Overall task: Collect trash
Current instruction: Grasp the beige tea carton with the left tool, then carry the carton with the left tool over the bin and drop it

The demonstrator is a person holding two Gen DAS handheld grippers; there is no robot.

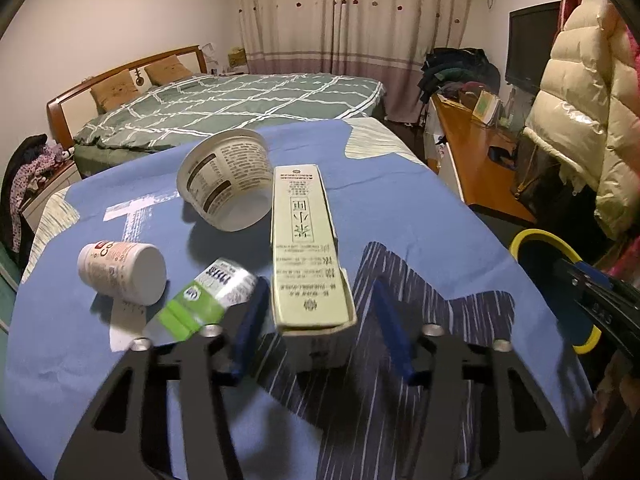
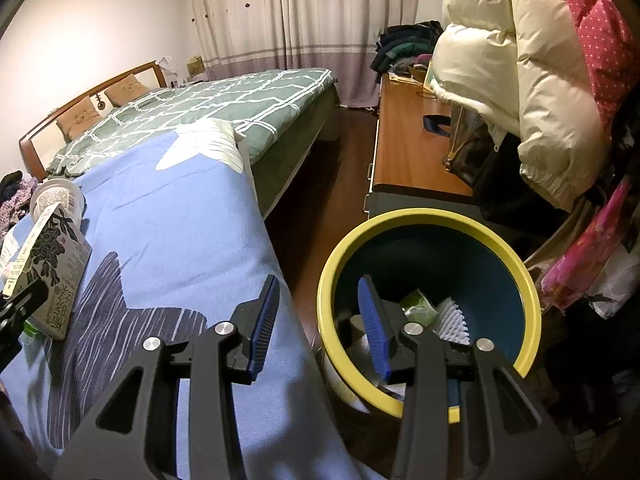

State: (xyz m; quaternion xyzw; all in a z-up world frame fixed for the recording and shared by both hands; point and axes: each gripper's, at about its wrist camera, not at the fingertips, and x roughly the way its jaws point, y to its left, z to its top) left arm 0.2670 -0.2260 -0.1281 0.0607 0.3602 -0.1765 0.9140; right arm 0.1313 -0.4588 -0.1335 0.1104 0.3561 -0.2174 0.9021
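On the blue cloth (image 1: 400, 208) lie a long cream carton (image 1: 306, 248), a white tub on its side (image 1: 226, 178), a small white bottle (image 1: 124, 272) and a green and white wrapper (image 1: 208, 300). My left gripper (image 1: 318, 300) is open, its blue pads on either side of the carton's near end. My right gripper (image 2: 320, 312) is open and empty at the cloth's edge, its right pad over the yellow-rimmed blue bin (image 2: 516, 264). The bin holds several bits of trash (image 2: 424, 308). The carton (image 2: 52, 264) and tub (image 2: 60, 196) also show in the right wrist view.
A bed with a green checked cover (image 1: 248, 108) lies beyond the cloth. A wooden desk (image 2: 408, 148) stands right of it, with dark floor (image 2: 320, 200) between. A cream puffer coat (image 2: 500, 68) and clothes hang at the right, close to the bin.
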